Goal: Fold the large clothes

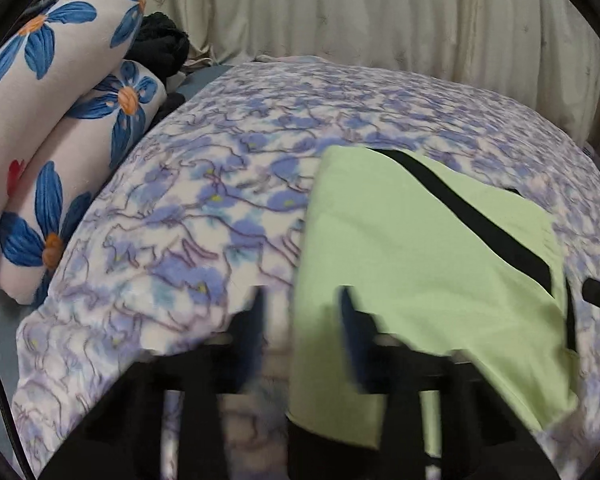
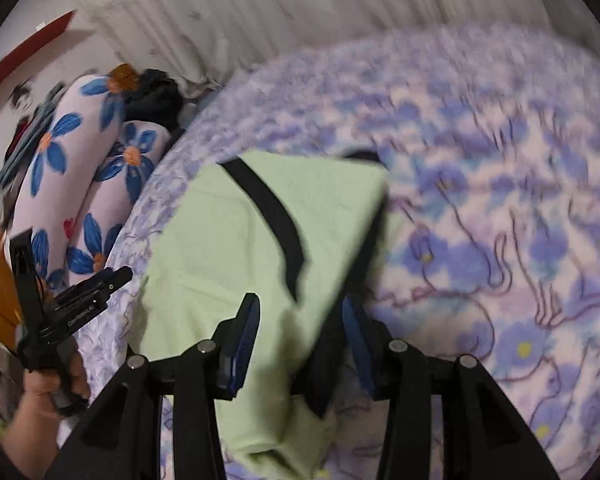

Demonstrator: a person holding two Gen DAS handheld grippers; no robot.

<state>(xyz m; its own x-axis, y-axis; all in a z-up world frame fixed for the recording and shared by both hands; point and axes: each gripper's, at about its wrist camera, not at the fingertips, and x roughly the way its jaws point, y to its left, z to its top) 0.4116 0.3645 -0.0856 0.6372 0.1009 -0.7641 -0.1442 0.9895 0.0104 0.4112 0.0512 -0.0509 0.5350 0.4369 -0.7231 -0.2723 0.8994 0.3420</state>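
2 flowered pillows [image 1: 52, 136] stacked at left, dark clothes [image 1: 160, 50] behind them. Purple floral blanket [image 1: 204, 208] covers bed. Left gripper [image 1: 302, 320] blurred, jaws apart, garment edge between them, perhaps not pinched. Folded green garment [image 2: 228, 248] with black stripe lies on blanket. Right gripper [image 2: 300, 334] jaws part open astride garment's near edge, pads clear.

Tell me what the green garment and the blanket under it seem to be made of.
Green garment: looks like thin, matte woven or knit cloth with black trim; it lies flat and smooth. Floral blanket: probably fleece or plush; its print looks soft-edged and the surface fuzzy, though blur leaves it uncertain.
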